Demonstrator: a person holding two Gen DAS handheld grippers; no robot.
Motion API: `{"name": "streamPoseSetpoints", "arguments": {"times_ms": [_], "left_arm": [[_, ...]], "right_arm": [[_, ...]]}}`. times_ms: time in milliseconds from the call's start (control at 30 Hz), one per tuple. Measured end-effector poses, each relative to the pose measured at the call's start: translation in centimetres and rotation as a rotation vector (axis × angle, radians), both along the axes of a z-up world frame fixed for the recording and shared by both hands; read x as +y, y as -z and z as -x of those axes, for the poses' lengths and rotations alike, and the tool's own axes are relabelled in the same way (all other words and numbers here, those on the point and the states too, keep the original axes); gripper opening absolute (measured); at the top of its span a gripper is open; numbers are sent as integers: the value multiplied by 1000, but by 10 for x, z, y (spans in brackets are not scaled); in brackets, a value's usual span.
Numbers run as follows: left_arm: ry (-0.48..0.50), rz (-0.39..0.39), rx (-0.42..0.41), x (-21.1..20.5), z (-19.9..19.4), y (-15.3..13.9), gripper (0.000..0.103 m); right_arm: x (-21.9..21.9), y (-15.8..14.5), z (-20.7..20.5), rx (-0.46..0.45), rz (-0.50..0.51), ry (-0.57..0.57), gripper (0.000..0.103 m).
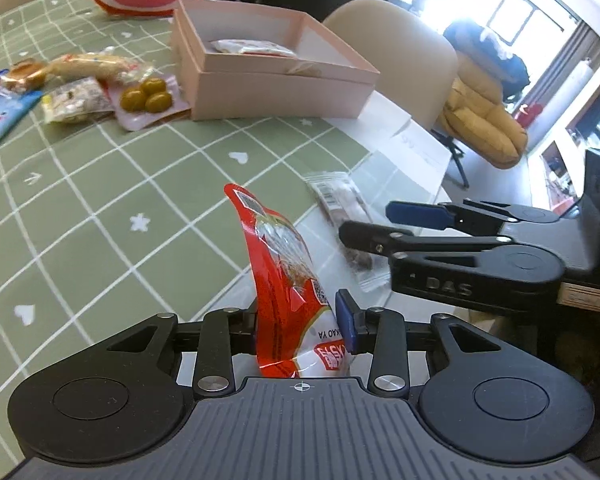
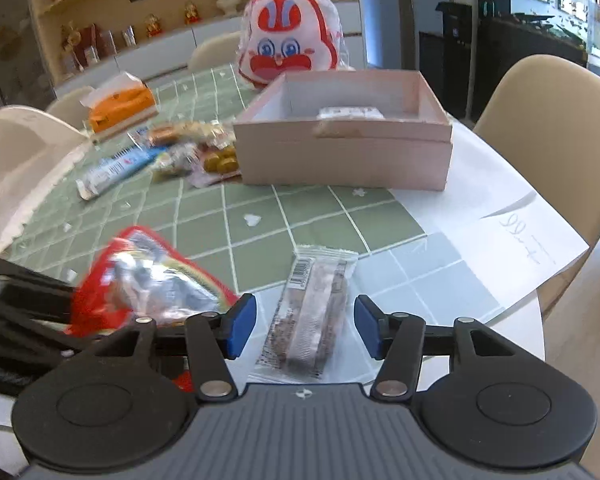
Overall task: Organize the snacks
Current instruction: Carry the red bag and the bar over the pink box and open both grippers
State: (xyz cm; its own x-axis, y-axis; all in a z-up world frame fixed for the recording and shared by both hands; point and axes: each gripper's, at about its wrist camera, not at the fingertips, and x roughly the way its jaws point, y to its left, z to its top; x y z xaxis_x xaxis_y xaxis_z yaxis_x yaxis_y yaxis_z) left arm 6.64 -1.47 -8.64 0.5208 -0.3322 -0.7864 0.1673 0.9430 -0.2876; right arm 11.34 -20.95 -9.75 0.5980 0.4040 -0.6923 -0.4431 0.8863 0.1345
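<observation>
The table [image 2: 308, 216], under its green checked cloth, takes up most of both views. At the far side sits the pink box [image 2: 344, 160], open-topped, with a couple of wrapped snacks already lying inside. To its left a loose heap of snacks [image 2: 188, 152] waits on the cloth, well apart from both grippers.

Nearer in, the left gripper [image 1: 300, 320] is clamped on the red packet [image 1: 280, 264], which stands up tall and floppy between the pads. The grip looks to be low on the packet, near one end, so the top could sag or swing on the way to the box and catch its wall.

The right gripper [image 2: 305, 326] is spread wide with its pads clear of everything, and the brown snack bar [image 2: 312, 312] lies flat on the table between them, close to the table's near edge. The clear wrapper looks slippery, so a shallow pinch could skid off or nudge it toward that edge. The two grippers sit close together, and a careless swing could knock the red packet loose.
</observation>
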Motion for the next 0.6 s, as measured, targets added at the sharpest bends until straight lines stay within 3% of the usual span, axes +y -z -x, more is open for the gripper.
{"name": "streamPoseSetpoints", "arguments": {"times_ms": [67, 167, 300, 600], "left_arm": [[-15, -3, -10, 1, 0, -4, 32], [-19, -10, -19, 0, -1, -8, 31], [-6, -11, -27, -3, -2, -8, 31], [-19, 43, -90, 5, -5, -19, 28]], "right_arm": [[6, 5, -5, 12, 60, -4, 54], [9, 6, -8, 13, 69, -17, 53], [20, 7, -11, 10, 118, -65, 41], [10, -10, -10, 2, 101, -77, 36]]}}
